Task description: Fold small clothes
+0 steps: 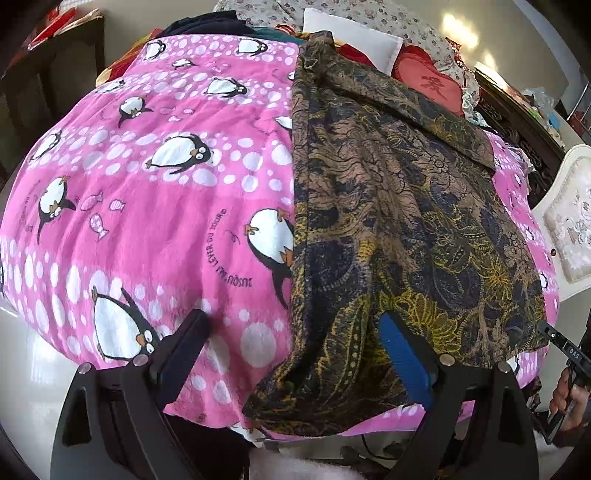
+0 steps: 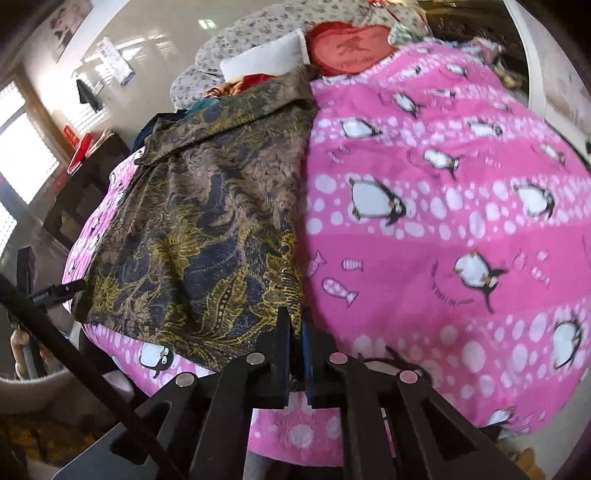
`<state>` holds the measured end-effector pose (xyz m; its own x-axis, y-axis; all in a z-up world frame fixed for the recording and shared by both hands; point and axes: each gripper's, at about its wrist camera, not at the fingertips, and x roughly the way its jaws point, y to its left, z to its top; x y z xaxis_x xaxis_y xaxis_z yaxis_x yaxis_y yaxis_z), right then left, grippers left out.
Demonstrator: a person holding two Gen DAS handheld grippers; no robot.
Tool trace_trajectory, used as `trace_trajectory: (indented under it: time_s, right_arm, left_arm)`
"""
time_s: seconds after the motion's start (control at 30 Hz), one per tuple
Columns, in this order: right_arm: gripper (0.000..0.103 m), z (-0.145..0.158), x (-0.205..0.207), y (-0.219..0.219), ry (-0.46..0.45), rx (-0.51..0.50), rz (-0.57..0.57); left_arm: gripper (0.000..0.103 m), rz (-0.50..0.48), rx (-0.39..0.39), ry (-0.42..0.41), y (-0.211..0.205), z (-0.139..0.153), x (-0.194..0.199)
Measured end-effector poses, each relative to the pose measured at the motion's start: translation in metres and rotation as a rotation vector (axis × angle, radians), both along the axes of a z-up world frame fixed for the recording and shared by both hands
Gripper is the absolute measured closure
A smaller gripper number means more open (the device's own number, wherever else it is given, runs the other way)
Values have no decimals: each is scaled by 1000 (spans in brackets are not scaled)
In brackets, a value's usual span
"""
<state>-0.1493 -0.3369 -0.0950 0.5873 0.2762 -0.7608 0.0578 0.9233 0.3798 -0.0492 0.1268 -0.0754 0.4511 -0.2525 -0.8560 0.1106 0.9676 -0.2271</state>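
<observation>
A: Status on the garment?

B: Dark batik-print shirt in brown, navy and yellow (image 1: 399,206) lies flat on the pink fleece blanket with penguins and white dots (image 1: 155,206). Left wrist view: it fills the right half of frame, collar end at top centre, hem at the bottom. Right wrist view: same shirt (image 2: 207,221) takes the left-centre, blanket (image 2: 443,240) the right.

A: Left claw?

B: Left claw (image 1: 295,339) is spread wide. Black finger (image 1: 184,343) sits over pink blanket at lower left; blue-padded finger (image 1: 402,354) is over the shirt hem at lower centre-right. Nothing pinched between them.

A: Right claw?

B: Right claw (image 2: 294,328) is closed on the shirt's near hem corner, bottom centre of its own view. Fabric edge runs down into the narrow gap between the fingers. From the left wrist view it shows only as a black tip (image 1: 561,343) at the right edge, at the shirt's corner.

A: Anything behind?

B: Red heart-shaped cushion with a character on it (image 2: 347,46) at top centre, white pillow (image 2: 269,57) just left of it, floral-print bedding (image 1: 369,18) along the top. Cream upholstered chair back (image 1: 569,218) at right edge of left wrist view.
</observation>
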Motion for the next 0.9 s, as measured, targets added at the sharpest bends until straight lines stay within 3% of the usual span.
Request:
trace_trajectory:
  time_s: [0.03, 0.07, 0.1, 0.17, 0.57, 0.9]
  right_arm:
    - [93, -1, 0, 0, -2, 34, -2]
    - [83, 0, -1, -1, -7, 49, -5]
    - [60, 1, -2, -1, -18, 63, -4]
    - [37, 4, -4, -1, -38, 89, 4]
    - [37, 1, 3, 14, -30, 35, 43]
    - [37, 5, 5, 11, -32, 11, 45]
  left_arm:
    - [8, -7, -2, -2, -1, 1, -1]
    - [8, -13, -1, -2, -2, 1, -1]
    - [8, -15, 3, -2, -4, 1, -2]
    - [7, -11, 11, -3, -5, -1, -1]
    - [5, -13, 202, -21, -31, -9, -2]
    - [5, 10, 182, 10, -25, -8, -16]
